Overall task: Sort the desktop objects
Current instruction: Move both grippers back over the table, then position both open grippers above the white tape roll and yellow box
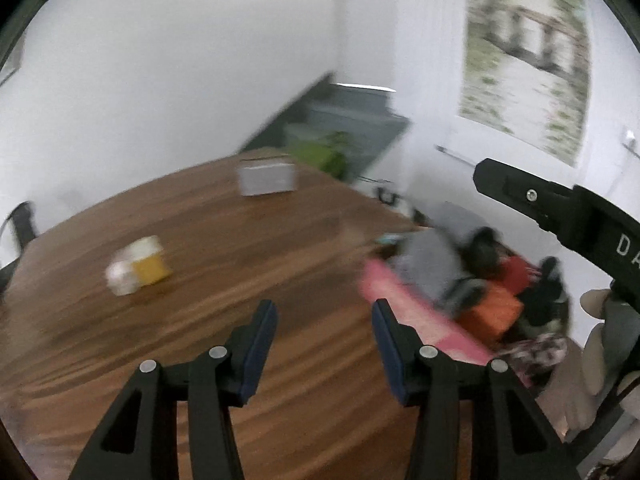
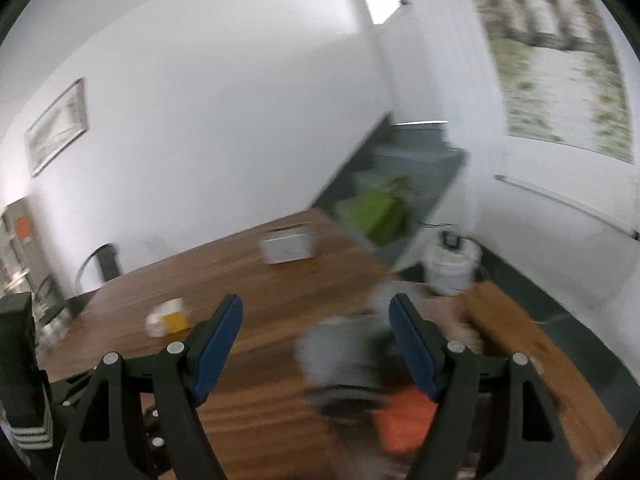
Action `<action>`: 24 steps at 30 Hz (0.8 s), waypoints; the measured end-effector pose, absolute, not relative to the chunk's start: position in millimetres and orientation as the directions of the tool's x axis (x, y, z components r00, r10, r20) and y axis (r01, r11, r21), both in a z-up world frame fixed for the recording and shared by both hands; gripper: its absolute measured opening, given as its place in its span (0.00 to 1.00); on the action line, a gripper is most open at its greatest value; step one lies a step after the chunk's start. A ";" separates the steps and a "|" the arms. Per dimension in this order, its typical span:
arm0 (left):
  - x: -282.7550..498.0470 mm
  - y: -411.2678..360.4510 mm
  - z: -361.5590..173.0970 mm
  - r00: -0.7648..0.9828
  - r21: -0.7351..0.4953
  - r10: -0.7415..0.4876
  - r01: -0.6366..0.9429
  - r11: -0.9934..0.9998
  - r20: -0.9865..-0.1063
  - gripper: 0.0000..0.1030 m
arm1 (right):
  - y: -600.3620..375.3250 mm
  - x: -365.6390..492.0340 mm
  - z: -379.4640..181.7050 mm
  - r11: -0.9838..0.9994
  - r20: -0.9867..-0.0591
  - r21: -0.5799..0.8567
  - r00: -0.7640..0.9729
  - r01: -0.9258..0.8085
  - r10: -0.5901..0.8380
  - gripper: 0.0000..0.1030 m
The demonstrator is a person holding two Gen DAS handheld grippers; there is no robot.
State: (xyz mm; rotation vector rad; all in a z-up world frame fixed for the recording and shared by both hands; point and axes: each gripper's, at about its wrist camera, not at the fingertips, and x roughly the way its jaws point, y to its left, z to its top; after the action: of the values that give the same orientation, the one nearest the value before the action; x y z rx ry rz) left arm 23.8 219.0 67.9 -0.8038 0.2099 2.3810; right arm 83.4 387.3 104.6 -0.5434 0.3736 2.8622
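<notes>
Both views are motion-blurred. My left gripper (image 1: 324, 308) is open and empty above the wooden table (image 1: 240, 320). A white-and-yellow mug-like object (image 1: 138, 266) lies on the table to its left. A pink tray (image 1: 404, 312) at the table's right edge holds a pile: grey items (image 1: 428, 264), an orange box (image 1: 494, 308), red and black things. My right gripper (image 2: 316, 312) is open and empty, above the grey items (image 2: 340, 356) and orange box (image 2: 404, 424). The mug (image 2: 168, 316) shows to its left.
A grey tissue box (image 1: 266, 176) stands at the table's far side, also in the right wrist view (image 2: 287, 246). A green bag (image 2: 380, 212) sits by grey stairs. A white bucket (image 2: 450, 264) stands on the floor. A wooden bench (image 2: 532, 356) lies right. A chair (image 1: 22, 226) stands left.
</notes>
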 end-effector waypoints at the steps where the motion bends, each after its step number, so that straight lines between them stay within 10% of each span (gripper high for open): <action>1: 20.7 203.2 68.1 -0.645 -0.046 0.487 -0.575 -0.817 -0.589 0.50 | 372.8 73.7 105.2 -0.956 -0.386 0.203 -0.914 -0.213 0.122 0.77; 24: -38.8 -7.7 22.4 -0.764 -0.148 0.256 -0.209 -0.967 -0.592 0.50 | 210.3 -67.4 59.0 -0.990 -0.541 0.138 -0.840 -0.038 -0.043 0.77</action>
State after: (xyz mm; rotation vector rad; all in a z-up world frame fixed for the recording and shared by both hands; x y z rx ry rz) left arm -38.8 -7.7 22.4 -0.9335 -0.1063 2.7362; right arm -67.4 210.3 59.0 -0.8897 0.2256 3.0074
